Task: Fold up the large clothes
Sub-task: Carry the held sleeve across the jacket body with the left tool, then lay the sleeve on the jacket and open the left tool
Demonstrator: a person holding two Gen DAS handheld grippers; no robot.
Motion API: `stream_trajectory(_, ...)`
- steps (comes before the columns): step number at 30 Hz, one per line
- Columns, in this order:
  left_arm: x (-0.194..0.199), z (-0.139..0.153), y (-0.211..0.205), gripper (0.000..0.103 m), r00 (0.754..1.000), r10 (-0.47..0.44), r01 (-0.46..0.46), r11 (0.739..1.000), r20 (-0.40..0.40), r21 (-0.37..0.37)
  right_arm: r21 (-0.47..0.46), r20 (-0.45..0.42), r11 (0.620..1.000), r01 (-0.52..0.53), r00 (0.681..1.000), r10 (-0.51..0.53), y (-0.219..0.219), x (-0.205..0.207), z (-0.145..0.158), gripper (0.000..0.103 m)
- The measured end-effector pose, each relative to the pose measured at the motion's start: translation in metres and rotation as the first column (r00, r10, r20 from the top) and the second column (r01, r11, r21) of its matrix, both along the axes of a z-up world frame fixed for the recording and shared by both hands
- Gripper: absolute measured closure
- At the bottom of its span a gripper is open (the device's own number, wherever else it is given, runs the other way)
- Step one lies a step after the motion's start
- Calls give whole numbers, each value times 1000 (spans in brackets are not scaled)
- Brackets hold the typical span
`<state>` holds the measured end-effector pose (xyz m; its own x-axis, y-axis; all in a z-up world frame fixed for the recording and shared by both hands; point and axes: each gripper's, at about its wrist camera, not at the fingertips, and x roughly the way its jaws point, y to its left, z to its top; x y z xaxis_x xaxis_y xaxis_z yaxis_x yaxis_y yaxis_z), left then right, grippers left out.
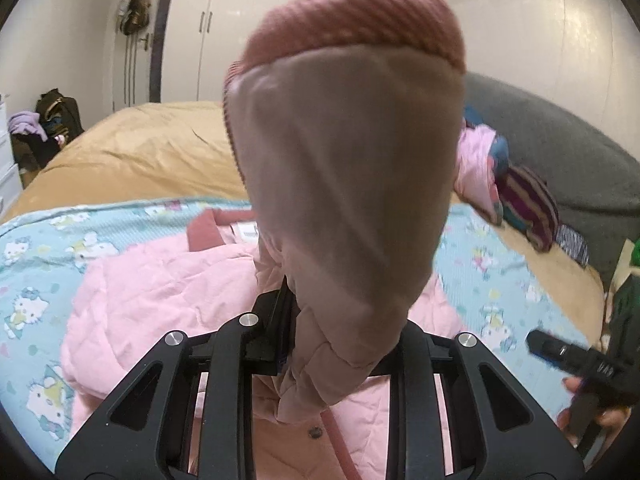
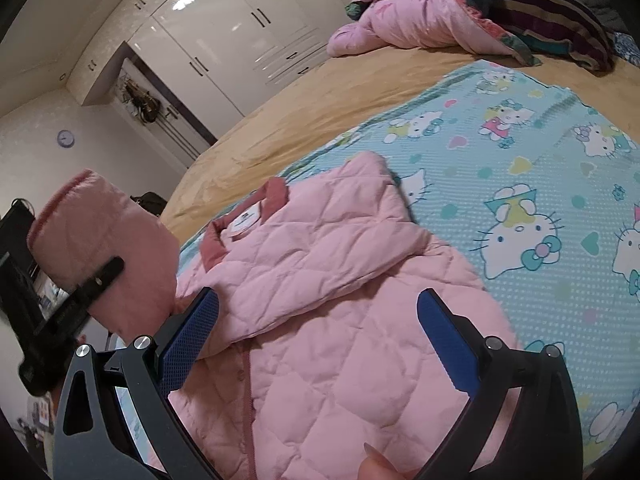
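Observation:
A pink quilted jacket (image 2: 320, 280) with a dark pink collar (image 2: 276, 194) lies on the cartoon-cat sheet (image 2: 520, 168). My left gripper (image 1: 340, 320) is shut on one of its sleeves (image 1: 352, 168). That sleeve stands up in front of the camera, its ribbed dark pink cuff (image 1: 360, 16) on top. From the right wrist view the left gripper (image 2: 96, 280) and the lifted sleeve (image 2: 104, 240) appear at the left, beside the jacket. My right gripper (image 2: 316, 340) hangs open above the jacket's front, with nothing between its blue pads (image 2: 192, 336).
A heap of pink and striped clothes (image 2: 440, 16) lies at the far side of the tan bedspread (image 2: 300, 100). A grey headboard (image 1: 560, 140) rises behind it. White wardrobes (image 2: 240, 32) line the wall. A dark bag (image 1: 56, 116) stands beside the bed at far left.

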<state>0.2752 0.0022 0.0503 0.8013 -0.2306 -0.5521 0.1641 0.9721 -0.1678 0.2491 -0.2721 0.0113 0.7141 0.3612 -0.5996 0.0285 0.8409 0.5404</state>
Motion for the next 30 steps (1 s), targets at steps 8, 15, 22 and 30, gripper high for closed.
stream_trajectory(8, 12, -47, -24, 86, 994, -50, 60, 994, -99, 93, 10, -31, 999, 47, 998, -47, -17, 3, -11, 4)
stream_trajectory(15, 10, -77, -50, 78, 984, -95, 124, 971, -148, 202, 7, -51, 998, 69, 996, -69, -24, 6, -17, 4)
stream_trajectory(22, 3, -102, -68, 47, 971, -155, 203, 939, -183, 279, 25, -88, 997, 72, 994, -70, -23, 11, -25, 4)
stream_trajectory(30, -25, -109, -86, 17, 964, -183, 242, 905, -194, 351, 81, -116, 997, 20, 993, -11, -7, 21, -33, 4)
